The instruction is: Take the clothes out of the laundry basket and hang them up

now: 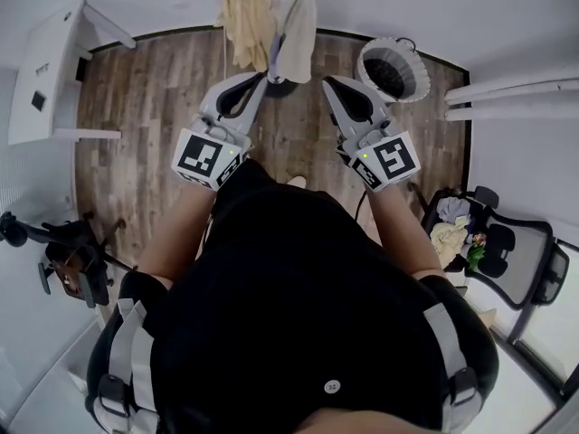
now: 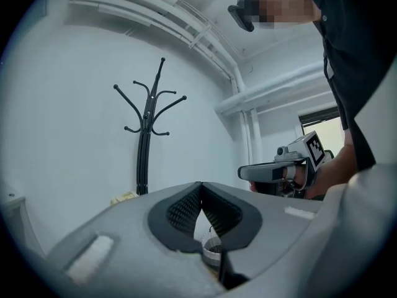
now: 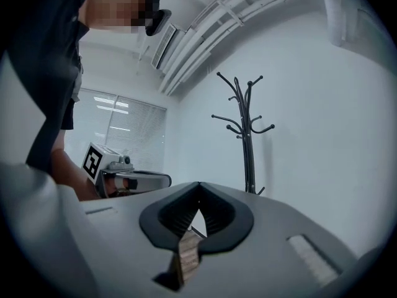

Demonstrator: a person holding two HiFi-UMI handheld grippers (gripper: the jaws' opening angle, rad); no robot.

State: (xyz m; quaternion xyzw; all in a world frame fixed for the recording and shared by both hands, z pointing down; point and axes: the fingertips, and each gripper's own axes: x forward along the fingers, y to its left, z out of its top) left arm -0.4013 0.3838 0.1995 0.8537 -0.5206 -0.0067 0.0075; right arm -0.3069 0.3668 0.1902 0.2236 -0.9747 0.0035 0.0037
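Overhead, the grey handheld left gripper [image 1: 257, 79] and right gripper [image 1: 329, 81] hold their fingers [image 2: 181, 208] pressed fully together on nothing. Yellow and white garments [image 1: 270, 21] cloak the black coat stand [image 2: 146, 135]. Beside it stands the round white slatted laundry basket [image 1: 372, 61], its dark inside unreadable.

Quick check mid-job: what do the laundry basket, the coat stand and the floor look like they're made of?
Laundry basket: white, with a ribbed, slotted wall, so likely moulded plastic.
Coat stand: thin black pole and curved hooks with a matte look, probably painted metal.
Floor: brown planks with visible grain, either wood or wood-look laminate.
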